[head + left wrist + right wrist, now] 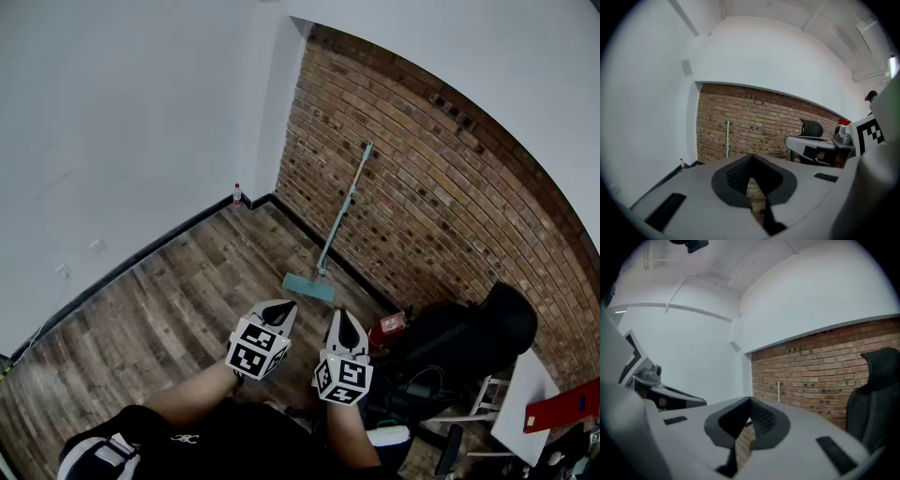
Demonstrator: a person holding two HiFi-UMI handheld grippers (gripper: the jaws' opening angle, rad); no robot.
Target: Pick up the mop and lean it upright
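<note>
The long-handled teal flat mop [341, 222] stands leaning against the red brick wall [441, 178]. Its head rests on the wooden plank floor [178, 309] at that wall's edge, not far from the far corner. The left tool [281, 307] and right tool [347, 321] are both closed on nothing, side by side and well apart from the mop.

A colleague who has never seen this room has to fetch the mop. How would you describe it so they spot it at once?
Find the brick wall. Between its corner and the black chair, the mop stands on the wood floor, leaning on the bricks. It is the only long thin thing there: a pale teal pole with a flat rectangular head.
</note>
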